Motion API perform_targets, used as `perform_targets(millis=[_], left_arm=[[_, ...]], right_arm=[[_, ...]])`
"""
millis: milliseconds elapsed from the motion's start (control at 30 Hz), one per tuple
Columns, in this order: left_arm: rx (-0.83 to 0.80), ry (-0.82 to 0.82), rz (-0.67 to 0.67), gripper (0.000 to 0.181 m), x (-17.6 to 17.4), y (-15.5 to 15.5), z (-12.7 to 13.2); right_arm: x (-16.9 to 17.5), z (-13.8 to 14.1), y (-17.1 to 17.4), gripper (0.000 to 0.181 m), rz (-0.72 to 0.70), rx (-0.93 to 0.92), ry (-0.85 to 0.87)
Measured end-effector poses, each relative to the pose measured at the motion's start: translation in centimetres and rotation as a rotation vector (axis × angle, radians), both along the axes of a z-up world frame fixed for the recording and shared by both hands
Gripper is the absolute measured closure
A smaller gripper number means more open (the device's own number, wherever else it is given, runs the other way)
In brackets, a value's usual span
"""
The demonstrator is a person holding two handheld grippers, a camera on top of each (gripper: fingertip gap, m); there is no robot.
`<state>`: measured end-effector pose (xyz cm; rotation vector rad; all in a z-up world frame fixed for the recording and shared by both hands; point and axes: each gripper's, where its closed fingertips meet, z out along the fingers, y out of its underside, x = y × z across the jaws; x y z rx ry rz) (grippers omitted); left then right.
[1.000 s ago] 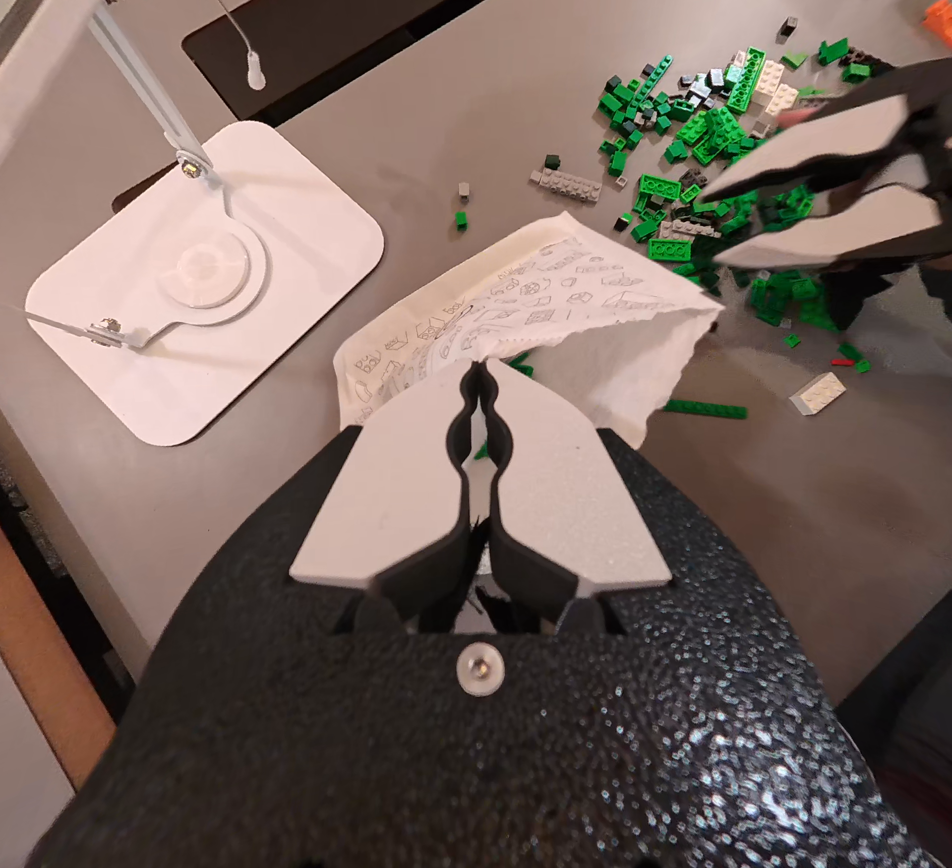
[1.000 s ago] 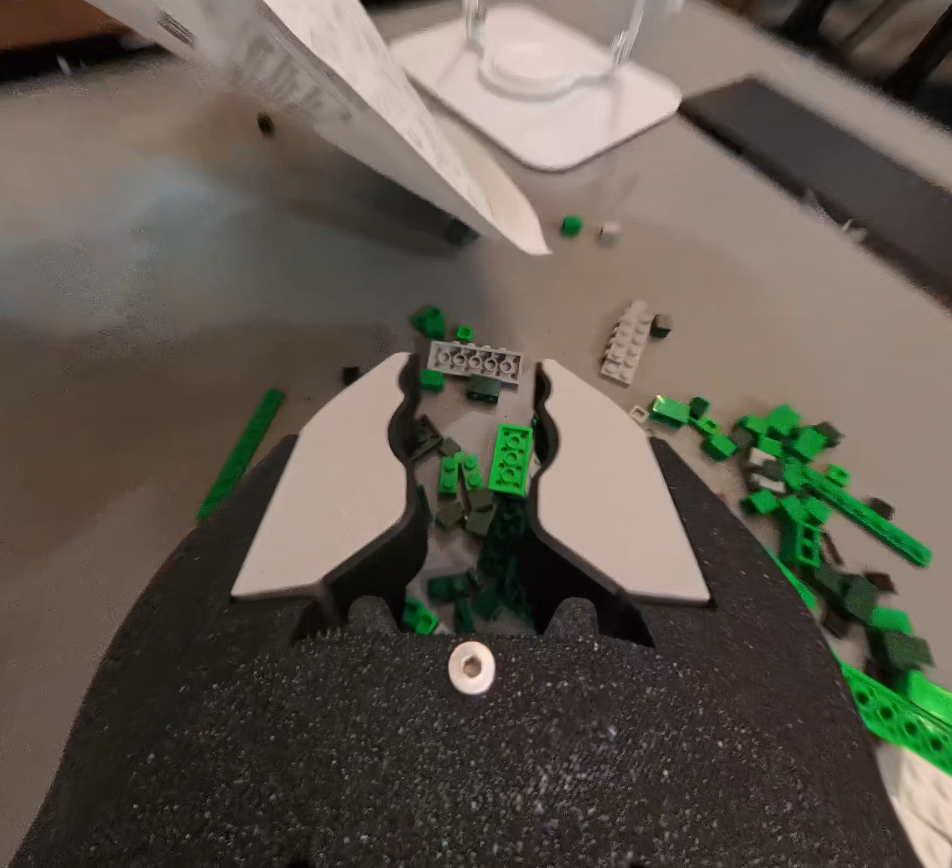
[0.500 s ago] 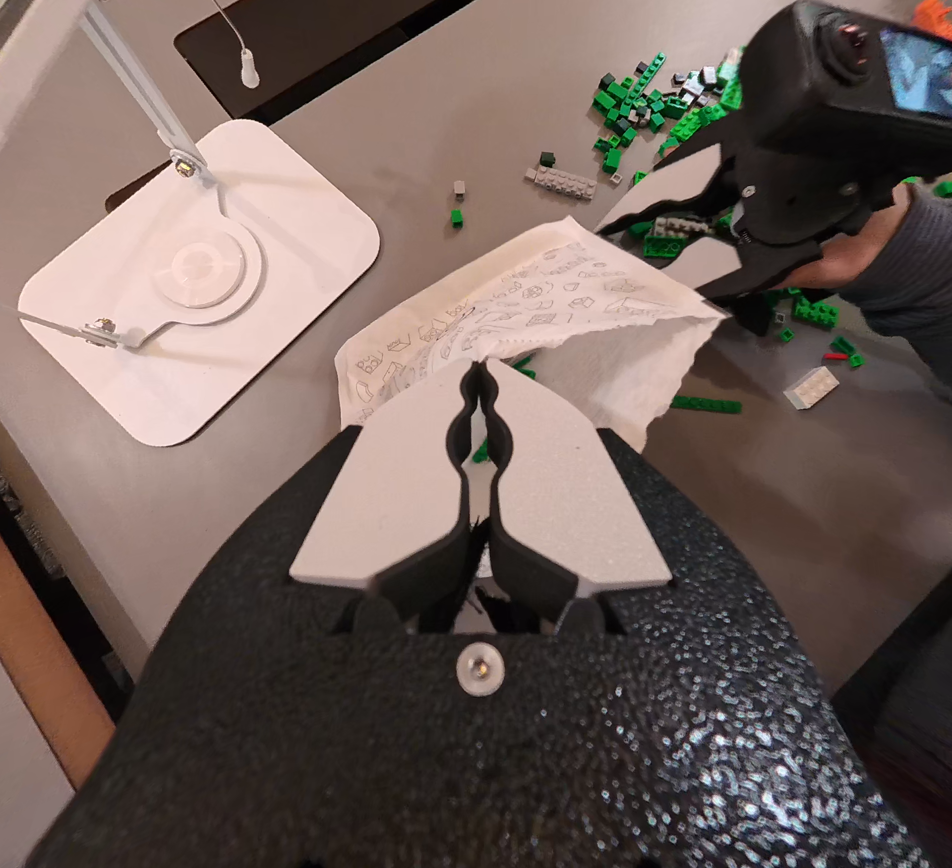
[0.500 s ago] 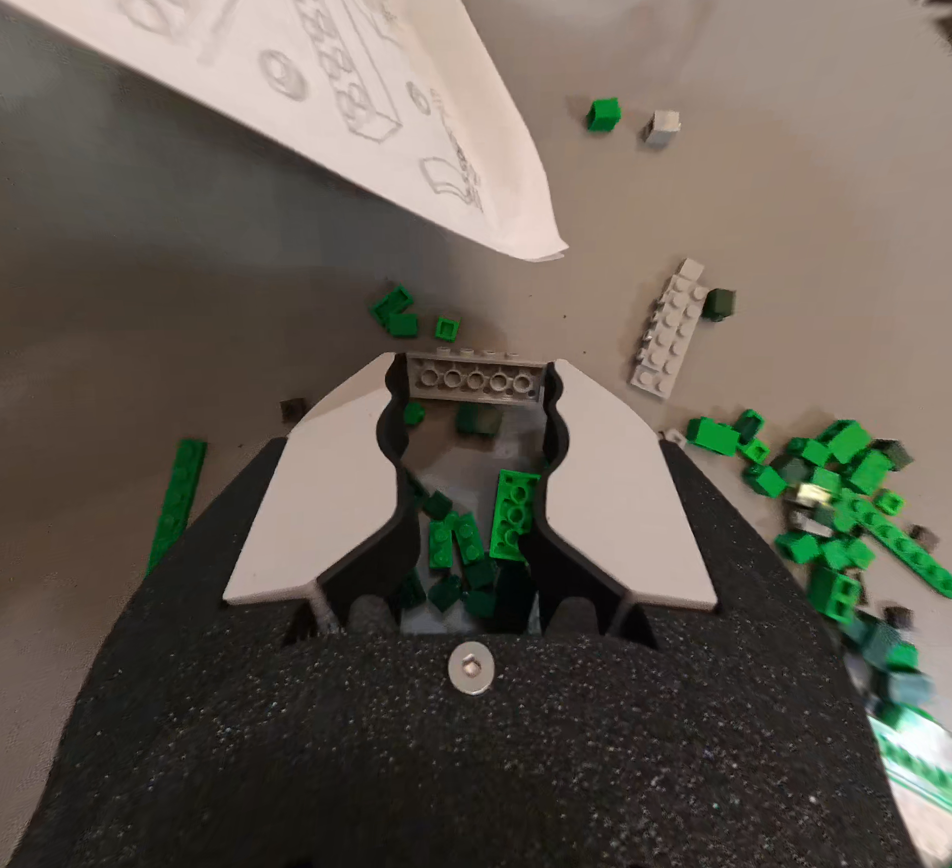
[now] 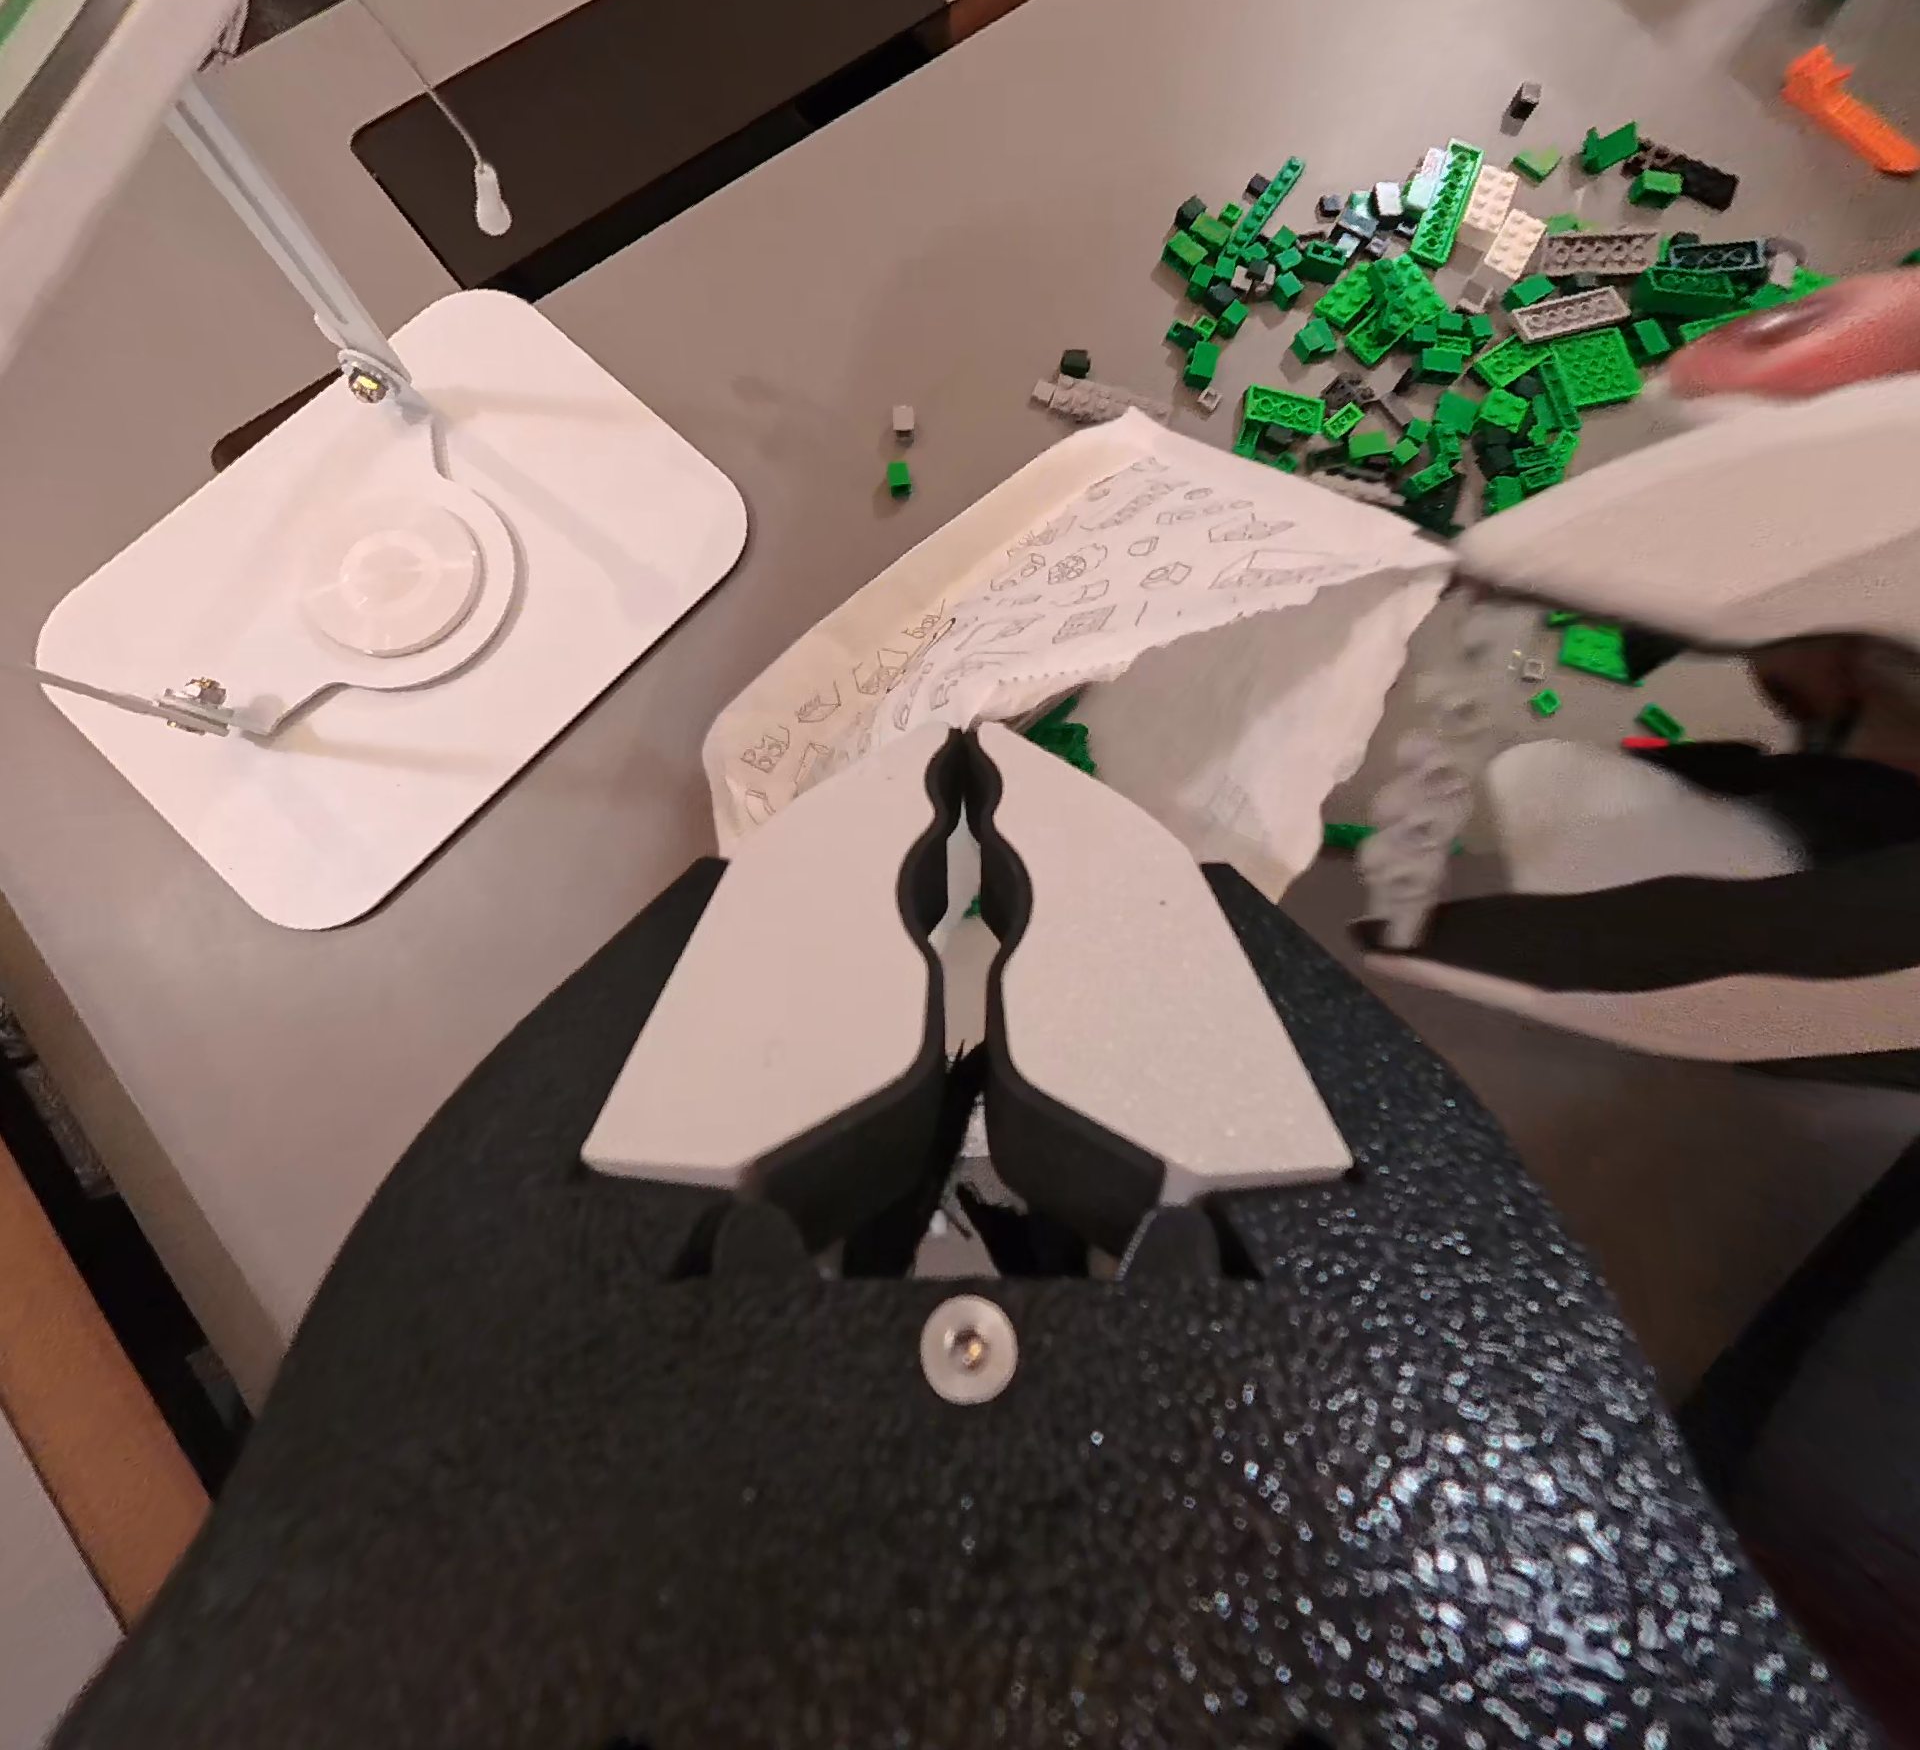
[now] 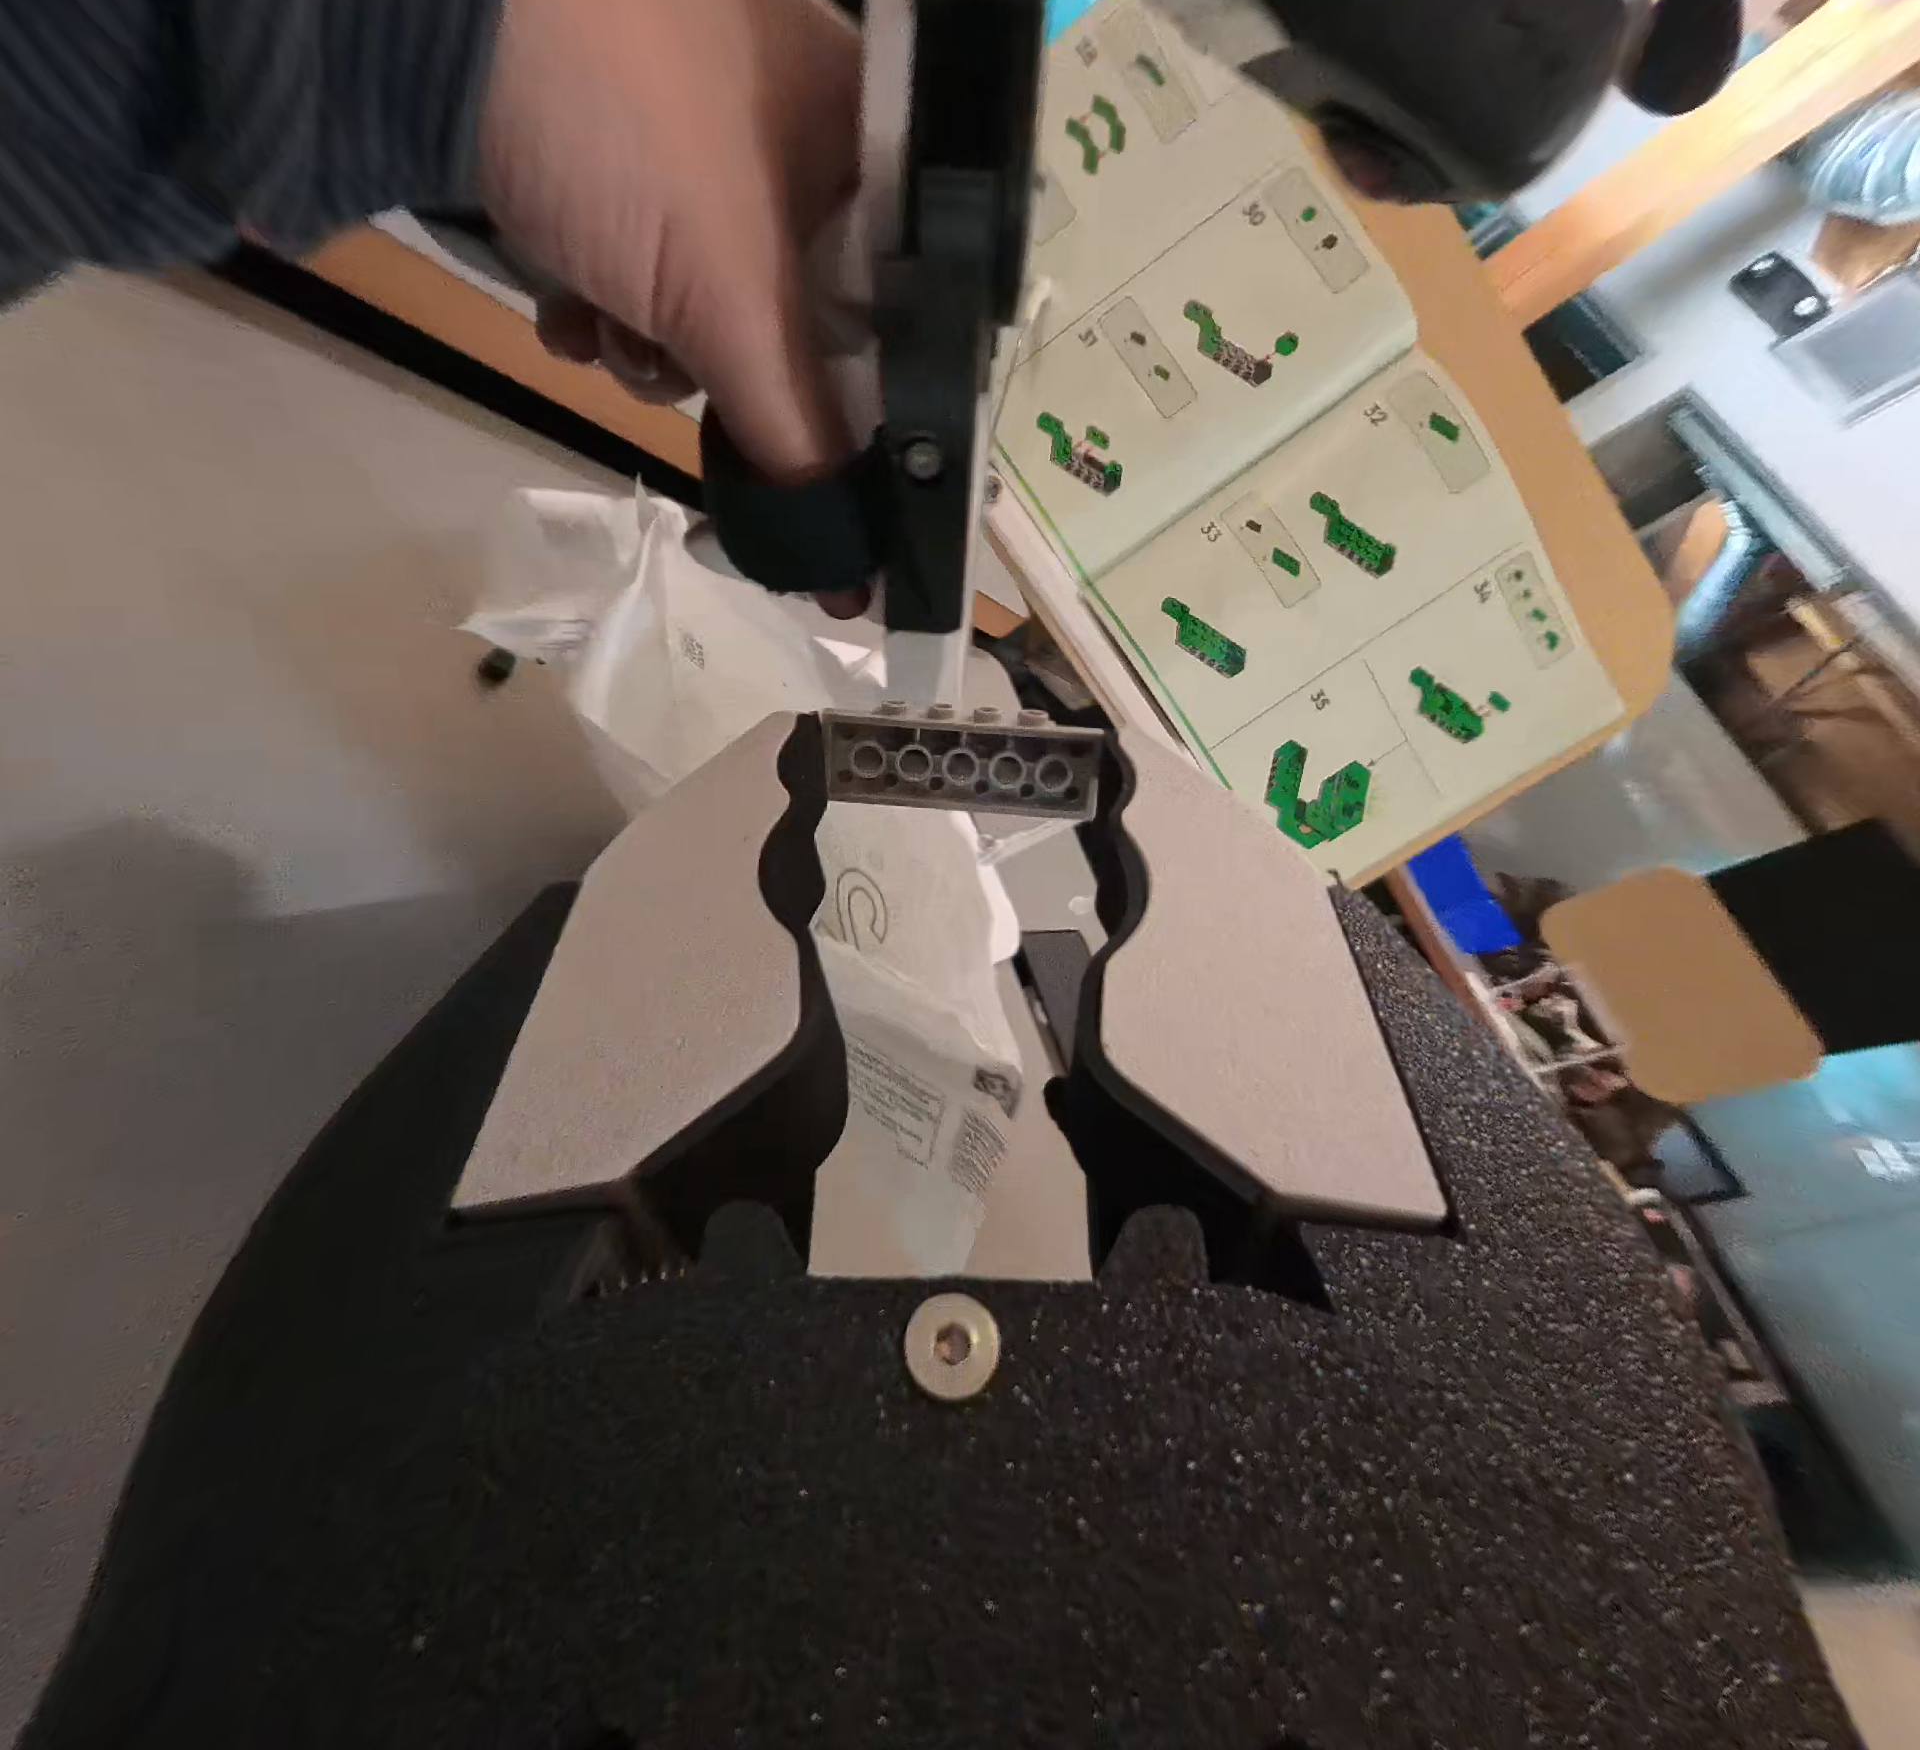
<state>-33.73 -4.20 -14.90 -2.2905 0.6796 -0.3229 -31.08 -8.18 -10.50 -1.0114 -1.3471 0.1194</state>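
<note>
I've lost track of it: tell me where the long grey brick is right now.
The long grey brick is clamped crosswise at the tips of the right tool, centre of the right wrist view, held up near the white paper bag that the left tool pinches.

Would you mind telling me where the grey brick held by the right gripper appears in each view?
Left wrist view: grey brick, blurred, at right, between the right gripper's fingers, beside the paper bag.
Right wrist view: grey brick, centre, clamped across the right gripper tips.
Shared landmark: the paper bag, pinched by the left gripper.
</note>
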Motion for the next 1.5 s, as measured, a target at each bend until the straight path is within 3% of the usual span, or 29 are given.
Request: perform_targets(millis=[167, 400, 533, 733, 867, 900, 933, 1033, 1200, 1500], left_arm=[[0.018, -0.018, -0.010, 0.181, 0.4, -0.1, 0.5], [0.009, -0.017, -0.009, 0.181, 0.2, -0.1, 0.3], [0.007, -0.014, 0.011, 0.181, -0.4, 0.0, 0.2], [0.009, -0.018, 0.028, 0.181, -1.0, 0.0, 0.2], [0.009, -0.003, 0.027, 0.181, -1.3, -0.1, 0.2], [0.011, -0.001, 0.030, 0.181, -1.4, -0.1, 0.2], [0.013, -0.003, 0.031, 0.181, -1.4, -0.1, 0.2], [0.016, 0.002, 0.030, 0.181, -1.2, 0.0, 0.3], [0.013, 0.010, 0.019, 0.181, -0.9, 0.0, 0.1], [-0.002, 0.013, 0.020, 0.181, -0.9, 0.3, -0.3]], right_arm=[[-1.8, -1.8, 0.6, 0.128, -0.048, 0.124, -0.091], [-1.3, -1.6, 0.4, 0.118, -0.031, 0.014, -0.035], [1.6, 0.0, 0.6, 0.122, -0.026, -0.074, 0.092], [9.1, 0.1, 2.4, 0.132, -0.079, -0.242, 0.269], [14.6, -4.1, 5.5, 0.141, -0.222, -0.339, 0.205], [15.1, -5.6, 5.3, 0.157, -0.186, -0.430, 0.171], [15.1, -7.1, 4.6, 0.161, -0.113, -0.557, 0.145], [15.0, -10.8, 3.1, 0.159, -0.009, -0.837, 0.064], [15.6, -15.9, 2.6, 0.156, -0.076, -0.853, -0.218], [11.6, -18.2, 3.8, 0.157, -0.149, -0.885, -0.246]])
